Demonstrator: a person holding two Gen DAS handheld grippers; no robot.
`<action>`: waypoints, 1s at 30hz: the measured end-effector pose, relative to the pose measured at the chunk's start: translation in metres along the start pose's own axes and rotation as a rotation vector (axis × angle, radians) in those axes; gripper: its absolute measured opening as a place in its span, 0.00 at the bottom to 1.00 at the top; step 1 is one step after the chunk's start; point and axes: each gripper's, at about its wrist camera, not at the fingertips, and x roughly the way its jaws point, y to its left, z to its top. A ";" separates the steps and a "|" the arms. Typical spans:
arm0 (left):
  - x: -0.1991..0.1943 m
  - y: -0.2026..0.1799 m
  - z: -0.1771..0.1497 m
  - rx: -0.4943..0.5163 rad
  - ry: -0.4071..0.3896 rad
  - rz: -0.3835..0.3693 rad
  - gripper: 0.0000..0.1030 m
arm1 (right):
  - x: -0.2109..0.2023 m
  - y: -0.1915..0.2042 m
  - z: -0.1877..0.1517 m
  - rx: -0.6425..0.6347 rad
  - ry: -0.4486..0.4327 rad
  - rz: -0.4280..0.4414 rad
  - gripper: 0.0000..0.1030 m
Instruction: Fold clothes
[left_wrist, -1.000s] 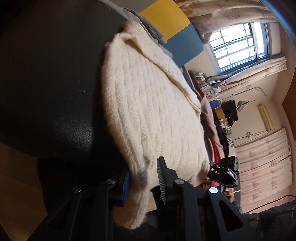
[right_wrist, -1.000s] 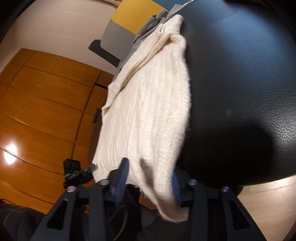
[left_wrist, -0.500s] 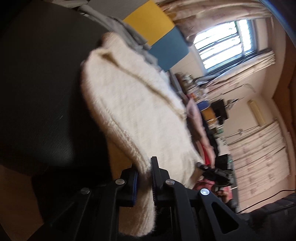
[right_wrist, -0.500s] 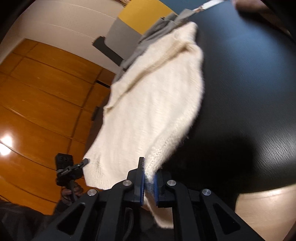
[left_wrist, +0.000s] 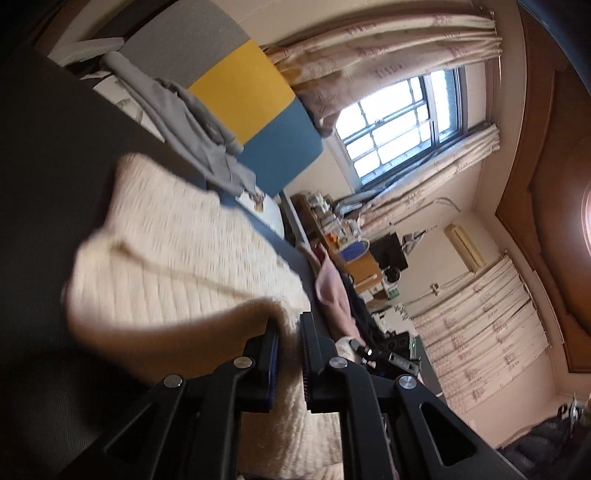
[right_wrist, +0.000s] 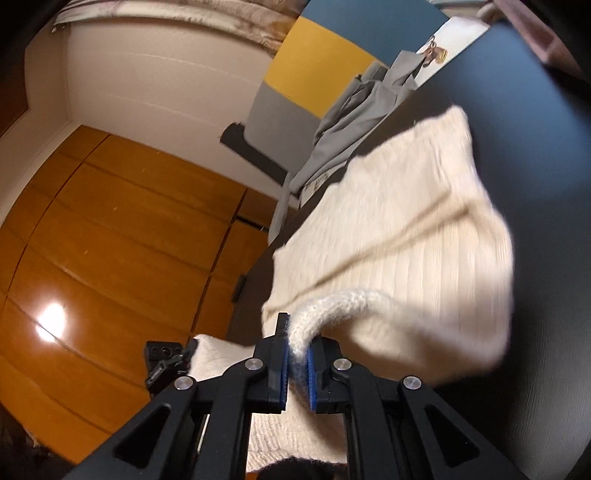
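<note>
Dark leather-look surface (right_wrist: 535, 184) fills the right wrist view, orange wood panelling (right_wrist: 110, 240) off at nine o'clock, a bright barred window (left_wrist: 402, 125) at one o'clock in the left view. And the cream knit sweater (right_wrist: 406, 236) is in play, folks: most of it lies across the dark surface, with its near hem lifted up off it.

Right gripper (right_wrist: 297, 354) has its jaws pinching a rolled edge of the knit between the blue pads, the wool curling up and over towards two o'clock. Left gripper (left_wrist: 290, 347) does the same at its corner, jaws pressed onto a thick bunch of hem. Both have just been closing, with the fabric between them, and both look locked on.

A grey garment (left_wrist: 184, 125) sits crumpled at the far end of the sweater, around eleven o'clock in the left view, touching or nearly touching the collar end, hard to say which.

Now the danger, as I judge it! That knit is soft and stretchy, and each grip is only on the edge; a quick pull could let a rolled hem slide out of one pair of jaws, and the fold would land crooked. If one hand leads the other, the folded edge skews. Carry too far and the hem could drag onto that grey garment.
</note>
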 end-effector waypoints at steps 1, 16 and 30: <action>0.007 0.004 0.013 -0.006 -0.012 0.002 0.08 | 0.005 -0.003 0.009 0.008 -0.008 -0.011 0.08; 0.120 0.155 0.093 -0.277 -0.028 0.187 0.06 | 0.051 -0.101 0.098 0.203 -0.060 -0.130 0.04; 0.045 0.122 -0.011 -0.324 -0.005 0.128 0.07 | 0.009 -0.078 0.044 0.219 -0.006 -0.086 0.18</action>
